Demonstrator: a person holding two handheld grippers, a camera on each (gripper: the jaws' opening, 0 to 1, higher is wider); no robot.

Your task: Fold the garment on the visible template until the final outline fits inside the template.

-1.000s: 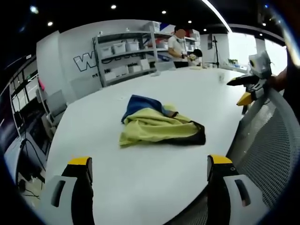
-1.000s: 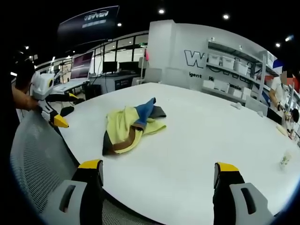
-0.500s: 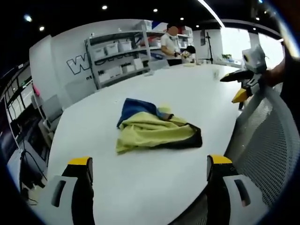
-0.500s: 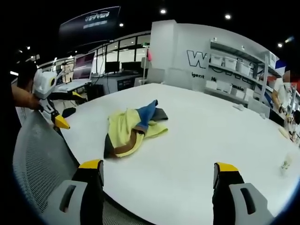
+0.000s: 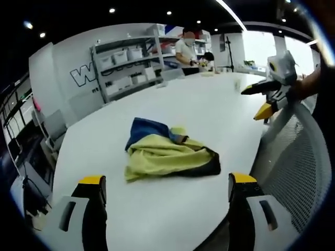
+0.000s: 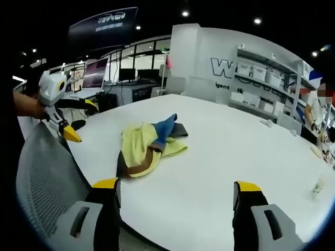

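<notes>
A crumpled garment [image 5: 166, 152], yellow with blue and dark brown parts, lies in a heap on the white table [image 5: 209, 104]. In the right gripper view the same garment [image 6: 148, 143] sits left of centre on the table [image 6: 220, 157]. My left gripper [image 5: 166, 189] is open over the near table edge, well short of the garment, with nothing between its jaws. My right gripper [image 6: 175, 191] is also open and empty, back from the garment. The right gripper [image 5: 266, 98] shows at the right of the left gripper view; the left gripper [image 6: 65, 119] shows at the left of the right gripper view. I see no template outline.
A grey mesh chair back [image 5: 293, 157] stands between me and the table, also as the chair back [image 6: 47, 178] in the right gripper view. Shelves with white bins [image 5: 128, 68] line the far wall. A person [image 5: 187, 49] stands at the table's far end. A small cup [image 6: 316, 185] sits far right.
Both views have shifted slightly with my hands; the garment sits a little lower and nearer in the left gripper view. The garment itself has not moved, and both grippers stay open.
</notes>
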